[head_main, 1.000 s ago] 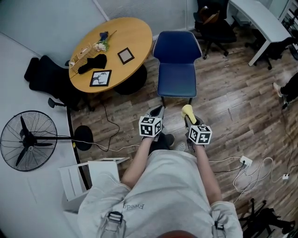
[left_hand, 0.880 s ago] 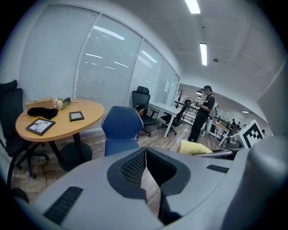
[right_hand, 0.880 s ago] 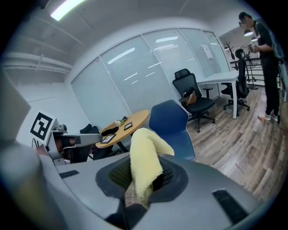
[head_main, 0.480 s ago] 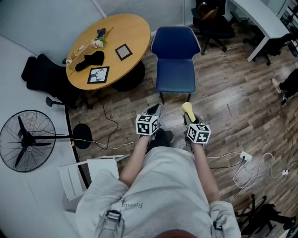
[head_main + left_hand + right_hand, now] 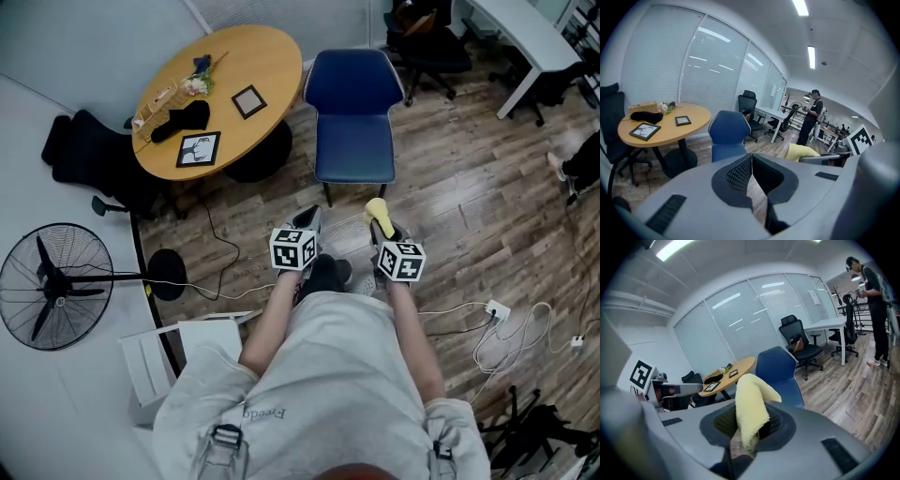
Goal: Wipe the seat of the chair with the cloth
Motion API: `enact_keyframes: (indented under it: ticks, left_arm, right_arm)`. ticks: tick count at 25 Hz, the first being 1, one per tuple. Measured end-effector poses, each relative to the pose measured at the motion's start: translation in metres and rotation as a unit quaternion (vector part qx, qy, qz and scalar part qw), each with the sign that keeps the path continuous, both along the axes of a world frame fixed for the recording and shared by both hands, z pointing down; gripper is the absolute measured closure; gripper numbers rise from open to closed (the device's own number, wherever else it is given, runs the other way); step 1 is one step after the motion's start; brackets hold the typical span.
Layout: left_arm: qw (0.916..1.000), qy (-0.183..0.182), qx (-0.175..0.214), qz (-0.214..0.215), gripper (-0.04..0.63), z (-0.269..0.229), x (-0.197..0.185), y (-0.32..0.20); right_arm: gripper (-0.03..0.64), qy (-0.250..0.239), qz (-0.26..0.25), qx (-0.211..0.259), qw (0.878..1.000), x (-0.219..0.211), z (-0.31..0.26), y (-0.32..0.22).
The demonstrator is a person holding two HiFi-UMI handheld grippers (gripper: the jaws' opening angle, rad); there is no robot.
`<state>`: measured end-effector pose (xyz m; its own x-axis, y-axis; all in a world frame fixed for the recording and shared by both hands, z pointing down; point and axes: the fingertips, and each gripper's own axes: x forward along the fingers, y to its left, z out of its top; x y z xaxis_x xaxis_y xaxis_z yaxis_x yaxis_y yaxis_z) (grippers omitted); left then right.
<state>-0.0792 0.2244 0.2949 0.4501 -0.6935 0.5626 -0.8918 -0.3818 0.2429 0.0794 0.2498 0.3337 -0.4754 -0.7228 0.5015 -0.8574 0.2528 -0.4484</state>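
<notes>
The blue chair (image 5: 354,122) stands on the wood floor ahead of me, with its seat (image 5: 353,155) bare. My right gripper (image 5: 382,231) is shut on a yellow cloth (image 5: 378,216), well short of the chair's front edge. In the right gripper view the cloth (image 5: 750,408) sticks up from between the pads and folds over, with the chair (image 5: 780,373) beyond it. My left gripper (image 5: 311,222) is level with the right one and shut, holding nothing. In the left gripper view the chair (image 5: 726,136) is ahead and the cloth (image 5: 801,151) off to the right.
A round wooden table (image 5: 272,66) with picture frames and a basket stands left of the chair. A floor fan (image 5: 56,286) and a black office chair (image 5: 89,155) are further left. Cables (image 5: 506,342) lie on the floor at the right. A person (image 5: 813,115) stands far back.
Both grippers stay held in front of my body with only small drift. The cloth remains in the right gripper.
</notes>
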Motion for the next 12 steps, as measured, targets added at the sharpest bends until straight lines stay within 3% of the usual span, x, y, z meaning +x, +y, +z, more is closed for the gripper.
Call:
enact_keyframes:
  ticks: [12]
  left_arm:
    - [1.0, 0.008, -0.002, 0.006, 0.569, 0.004, 0.006, 0.003]
  right_arm:
    - [0.545, 0.01, 0.002, -0.001, 1.0, 0.009, 0.003, 0.01]
